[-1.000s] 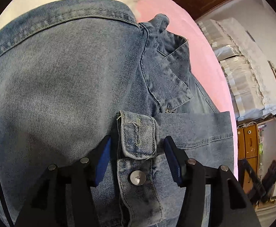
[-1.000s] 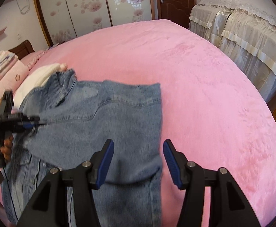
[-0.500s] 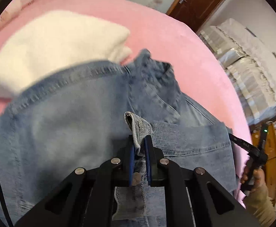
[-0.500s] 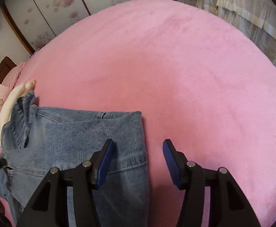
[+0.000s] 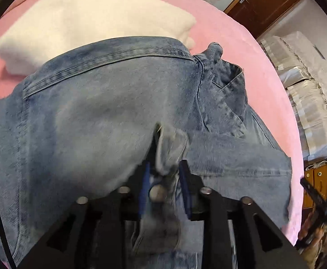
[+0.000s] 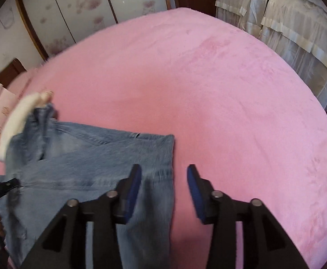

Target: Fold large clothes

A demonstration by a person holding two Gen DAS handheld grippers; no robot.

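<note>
Blur smears the cuff lying between the left gripper's blue pads, so whether those pads actually press the fabric or merely flank it cannot be told; they stand a little apart, with a metal button showing between them. The lower part of the denim jacket is cut off behind both grippers' black bodies, and its far edge hides part of the folded cream blanket lying just beyond the jacket. The jacket is spread flat on the pink bedspread, collar toward the blanket, and the bedspread stretches bare and plush away from the jacket's right edge. Beyond the bed from the jacket stand sliding wardrobe doors with a flower pattern, a dark wooden door and a second bed with pale covers. The right gripper is wide open above the jacket's right edge, one pad over the denim and the other over the bedspread, gripping nothing.
</note>
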